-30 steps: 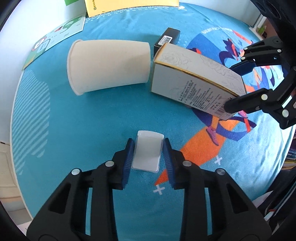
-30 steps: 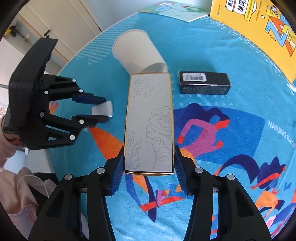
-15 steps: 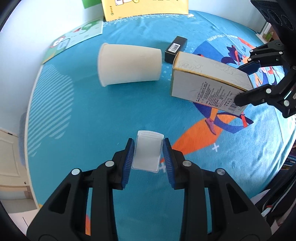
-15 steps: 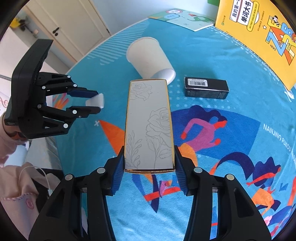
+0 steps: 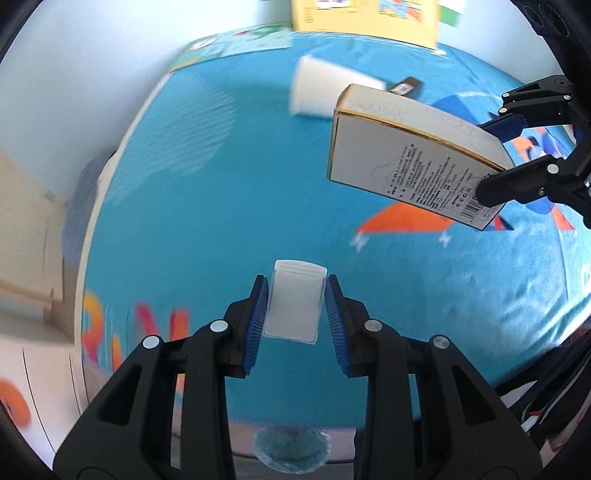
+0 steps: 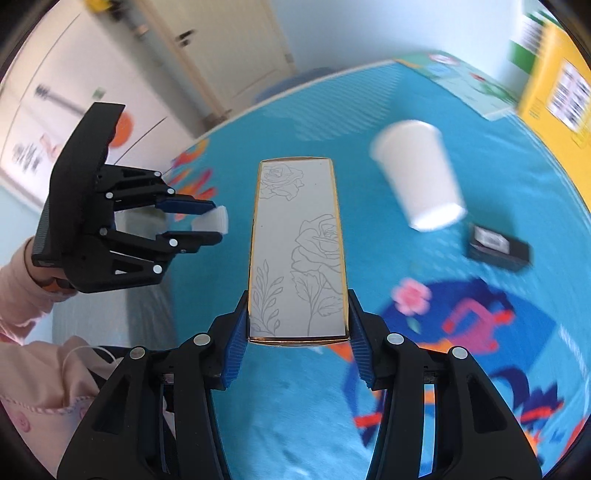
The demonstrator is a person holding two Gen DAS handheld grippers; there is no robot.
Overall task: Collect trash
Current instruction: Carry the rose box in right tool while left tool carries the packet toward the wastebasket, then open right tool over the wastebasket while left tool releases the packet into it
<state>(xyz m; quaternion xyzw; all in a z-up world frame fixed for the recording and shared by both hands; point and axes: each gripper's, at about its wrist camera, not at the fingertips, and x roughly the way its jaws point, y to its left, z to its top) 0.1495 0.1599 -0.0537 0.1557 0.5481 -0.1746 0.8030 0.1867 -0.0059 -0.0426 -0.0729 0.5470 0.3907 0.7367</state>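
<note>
2 grippers [image 5: 293,314] [image 6: 297,343], 1 rose box [image 6: 298,251], 1 paper cup [image 6: 419,173], 1 black box [image 6: 496,249], 1 white packet [image 5: 294,301], 2 booklets [image 5: 364,14] [image 5: 236,42].

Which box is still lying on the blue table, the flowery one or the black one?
The small black box is the one on the table, beside the tipped paper cup. The flowery white box is held up in the right gripper.

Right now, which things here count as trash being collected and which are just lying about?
Trash:
- rose-print carton, held in right tongs
- small white packet, held in left tongs
- paper cup
- black box

Lying about:
- yellow book
- green booklet
</note>
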